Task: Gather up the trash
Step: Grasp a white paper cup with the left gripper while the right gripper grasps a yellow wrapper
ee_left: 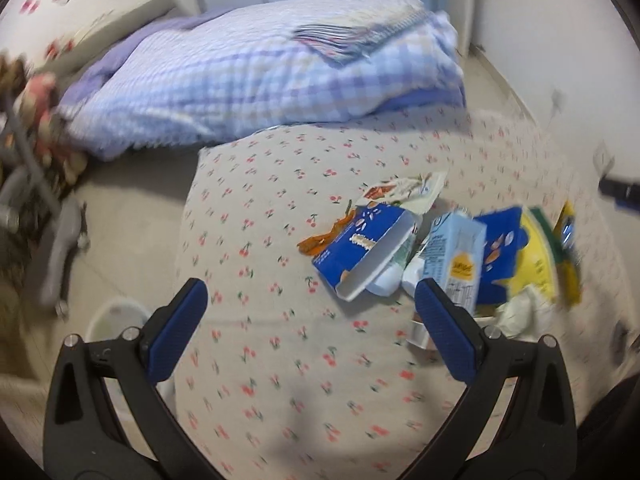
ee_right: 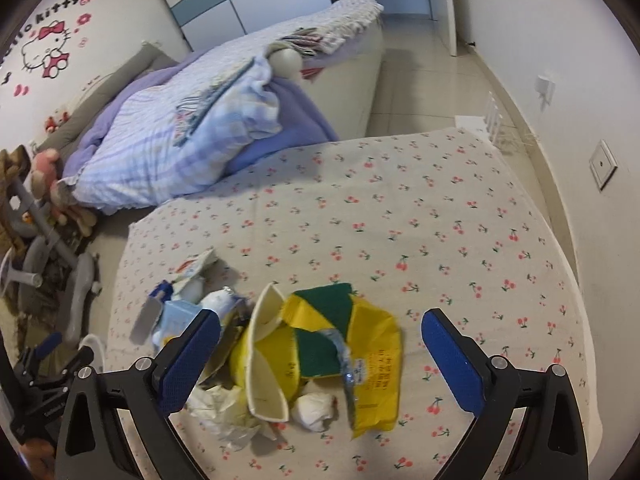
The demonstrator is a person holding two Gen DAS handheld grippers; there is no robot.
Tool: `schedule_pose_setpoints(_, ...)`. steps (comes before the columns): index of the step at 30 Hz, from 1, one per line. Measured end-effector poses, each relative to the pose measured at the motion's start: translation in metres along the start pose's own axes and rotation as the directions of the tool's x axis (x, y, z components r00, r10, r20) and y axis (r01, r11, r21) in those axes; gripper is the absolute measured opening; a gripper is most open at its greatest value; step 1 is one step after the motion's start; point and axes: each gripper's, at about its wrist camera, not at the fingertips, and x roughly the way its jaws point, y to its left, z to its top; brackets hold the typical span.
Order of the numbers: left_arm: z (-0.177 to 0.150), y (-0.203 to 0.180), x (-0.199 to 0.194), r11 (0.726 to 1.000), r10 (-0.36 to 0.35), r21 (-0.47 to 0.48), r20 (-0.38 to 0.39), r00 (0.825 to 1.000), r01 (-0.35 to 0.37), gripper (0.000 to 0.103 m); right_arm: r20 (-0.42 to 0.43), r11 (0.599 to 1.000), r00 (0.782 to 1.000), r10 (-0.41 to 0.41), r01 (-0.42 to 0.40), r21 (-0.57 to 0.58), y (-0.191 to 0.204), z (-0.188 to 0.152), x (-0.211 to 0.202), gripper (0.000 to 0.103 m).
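A pile of trash lies on a table covered with a beige cherry-print cloth (ee_right: 400, 208), and two hand-held grippers with blue finger pads hover over it, both with jaws spread wide and nothing between them.

The left gripper (ee_left: 310, 300) hangs above bare cloth, with the pile just to the right of it. Nearest that gripper's right finger stands a pale blue drink carton (ee_left: 456, 256), tilted. Left of the carton lies an opened dark blue box (ee_left: 360, 248) with its white inside showing, an orange wrapper (ee_left: 320, 240) poking out from behind it. Behind the blue box sits a pale torn packet (ee_left: 404, 192). Right of the carton are a blue and yellow wrapper and crumpled white paper (ee_left: 520, 312). This view is blurred, so finer detail cannot be read.

The right gripper (ee_right: 320, 332) hovers directly over the pile. Between its open fingers lies a yellow packet (ee_right: 376, 364) with a green scouring sponge (ee_right: 324, 304) on it. Just left of the yellow packet an open cream-coloured box (ee_right: 264, 360) stands on its side. A white paper ball (ee_right: 314, 412) rests against the packet's near edge, and crumpled white plastic (ee_right: 224, 408) lies left of that ball.

Beyond the table, a bed carries a blue checked quilt (ee_right: 168, 140). Left of the table, on the tiled floor, stands a small grey ride-on toy (ee_right: 60, 264)
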Motion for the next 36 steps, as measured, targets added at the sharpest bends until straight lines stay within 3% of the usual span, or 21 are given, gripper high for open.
schedule_pose_setpoints(5,-0.003,-0.020,0.031,0.989,0.010,0.146,-0.010,1.000,-0.008,0.100,-0.018,0.996,0.999,-0.050,0.049,-0.073,0.009,-0.007,0.004,0.101)
schedule_pose_setpoints(14,0.009,-0.023,0.063,0.989,-0.061,0.136,-0.046,0.997,0.067,0.072,-0.074,0.991,0.992,-0.106,0.099,-0.094,0.007,-0.015,0.031,0.097)
schedule_pose_setpoints(16,0.011,-0.025,0.067,0.988,-0.072,0.132,-0.052,0.996,0.078,0.061,-0.100,0.989,0.987,-0.125,0.115,-0.098,0.006,-0.018,0.038,0.095)
schedule_pose_setpoints(18,0.011,-0.026,0.071,0.986,-0.089,0.133,-0.058,0.994,0.096,0.053,-0.134,0.987,0.981,-0.138,0.126,-0.096,0.005,-0.022,0.048,0.090)
schedule_pose_setpoints(20,0.011,-0.029,0.075,0.984,-0.103,0.137,-0.067,0.992,0.112,0.043,-0.175,0.986,0.973,-0.150,0.135,-0.096,0.003,-0.025,0.058,0.078)
schedule_pose_setpoints(22,0.009,-0.030,0.078,0.982,-0.121,0.136,-0.083,0.989,0.131,0.025,-0.201,0.985,0.966,-0.161,0.144,-0.094,0.001,-0.028,0.063,0.073)
schedule_pose_setpoints(25,0.009,-0.028,0.077,0.983,-0.120,0.128,-0.077,0.990,0.129,0.016,-0.212,0.982,0.960,-0.180,0.163,-0.093,-0.002,-0.030,0.067,0.070)
schedule_pose_setpoints(28,0.011,-0.023,0.072,0.985,-0.120,0.115,-0.056,0.991,0.126,0.005,-0.233,0.983,0.955,-0.182,0.167,-0.082,-0.006,-0.032,0.069,0.058)
schedule_pose_setpoints(36,0.008,-0.007,0.058,0.988,-0.152,0.033,-0.047,0.987,0.153,0.002,-0.271,0.987,0.949,-0.158,0.151,-0.048,-0.011,-0.035,0.077,0.028)
